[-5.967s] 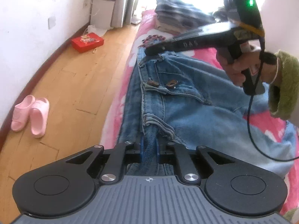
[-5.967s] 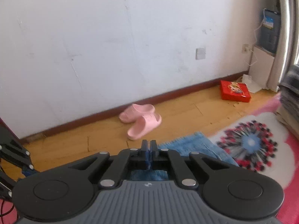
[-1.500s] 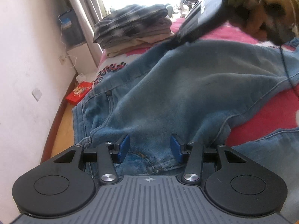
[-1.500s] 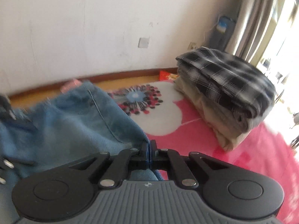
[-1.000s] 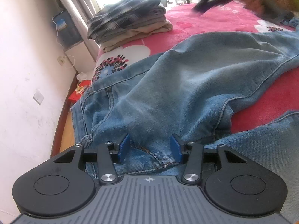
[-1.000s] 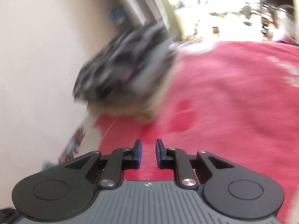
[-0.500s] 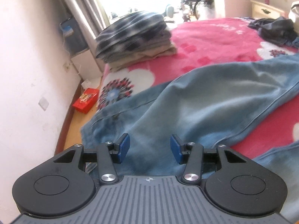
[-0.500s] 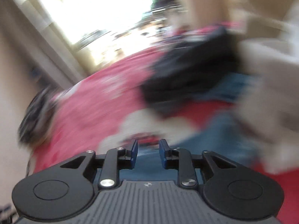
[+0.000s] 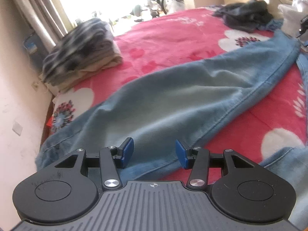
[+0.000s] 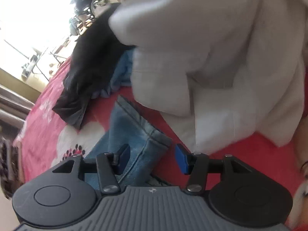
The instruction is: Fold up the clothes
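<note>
Blue denim jeans (image 9: 173,100) lie spread across our red flowered bedspread (image 9: 173,36), one leg running from our left gripper (image 9: 154,154) out toward two o'clock. That gripper hangs over the cloth with its blue pads parted and nothing pressed between them. Our right gripper (image 10: 152,157) has just been opening; the leg's hem (image 10: 142,132) shows between its pads, unpinched. At eleven o'clock from the left gripper sits a folded stack (image 9: 80,52); a dark garment (image 10: 90,61) and white garment (image 10: 221,57) lie beyond the hem.
</note>
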The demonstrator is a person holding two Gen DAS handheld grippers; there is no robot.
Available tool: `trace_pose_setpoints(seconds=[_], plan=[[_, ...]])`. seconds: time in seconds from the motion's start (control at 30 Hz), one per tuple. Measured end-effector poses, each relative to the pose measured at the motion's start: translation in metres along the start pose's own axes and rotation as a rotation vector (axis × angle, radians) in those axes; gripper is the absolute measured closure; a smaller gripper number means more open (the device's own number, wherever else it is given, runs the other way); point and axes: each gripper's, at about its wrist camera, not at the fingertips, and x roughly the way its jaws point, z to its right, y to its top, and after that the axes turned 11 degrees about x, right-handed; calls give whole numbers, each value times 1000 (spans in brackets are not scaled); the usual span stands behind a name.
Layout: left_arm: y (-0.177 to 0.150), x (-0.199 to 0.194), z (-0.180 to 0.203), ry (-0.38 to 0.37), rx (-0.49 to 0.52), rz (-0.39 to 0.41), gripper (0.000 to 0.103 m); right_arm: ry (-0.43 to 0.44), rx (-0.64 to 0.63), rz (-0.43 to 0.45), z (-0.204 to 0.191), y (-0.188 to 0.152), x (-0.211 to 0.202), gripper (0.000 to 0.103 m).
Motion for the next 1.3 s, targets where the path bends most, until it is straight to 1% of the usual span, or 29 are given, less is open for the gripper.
trace_pose_setpoints(seconds=[0.07,0.13,0.2,0.23,0.33,0.4,0.43,0.47,0.5,0.57,0.63,0.73,0.77,0.8,0.83,0.9,0.93,0.97,1.03,1.07,1.17,1.23,1.3], plan=[[0,4,3,-5,0,-14,55,29,31,-16,7,3,6,49],[1,7,5,-4,1,-26,55,67,42,-4,9,3,11,50],[0,9,6,-4,-4,-36,55,108,41,13,9,4,14,75],[0,10,5,-2,-6,-39,55,138,12,34,3,3,9,92],[-1,12,4,7,-11,-51,55,248,-121,131,-28,-1,-19,93],[-2,13,3,11,-17,-59,55,305,-221,211,-54,-4,-44,93],[-2,13,3,12,-19,-60,55,325,-244,236,-62,-3,-54,94],[-2,13,3,12,-22,-58,55,328,-266,257,-67,-3,-60,94],[-2,12,3,11,-25,-56,55,310,-280,272,-67,-2,-62,94],[-4,12,4,7,-30,-55,55,242,-282,273,-58,0,-55,94],[-6,14,7,-1,-30,-64,55,146,-265,238,-38,2,-31,94],[-9,18,11,-9,-9,-85,55,19,-196,139,-7,2,14,92],[-9,18,12,-12,-2,-89,55,2,-185,136,-1,0,23,89],[-9,19,13,-14,3,-93,55,-5,-188,144,1,-1,26,89],[-9,19,14,-18,6,-95,55,-10,-199,153,1,-2,26,87],[-8,18,14,-28,7,-96,55,-34,-225,177,-1,-3,24,76],[-8,17,14,-36,4,-94,55,-70,-247,199,-5,-2,20,64],[-9,17,14,-43,0,-92,55,-102,-271,227,-9,-2,15,55],[-10,16,14,-59,-9,-89,55,-127,-325,307,-18,-6,-2,54],[-10,16,15,-66,-9,-89,55,-124,-354,339,-24,-12,-10,54],[-12,14,18,-82,-3,-86,55,-72,-454,392,-46,-34,-28,54],[-13,10,18,-91,-9,-79,55,7,-525,361,-69,-53,-32,54],[-13,5,18,-101,-19,-71,55,93,-594,291,-99,-78,-30,54]])
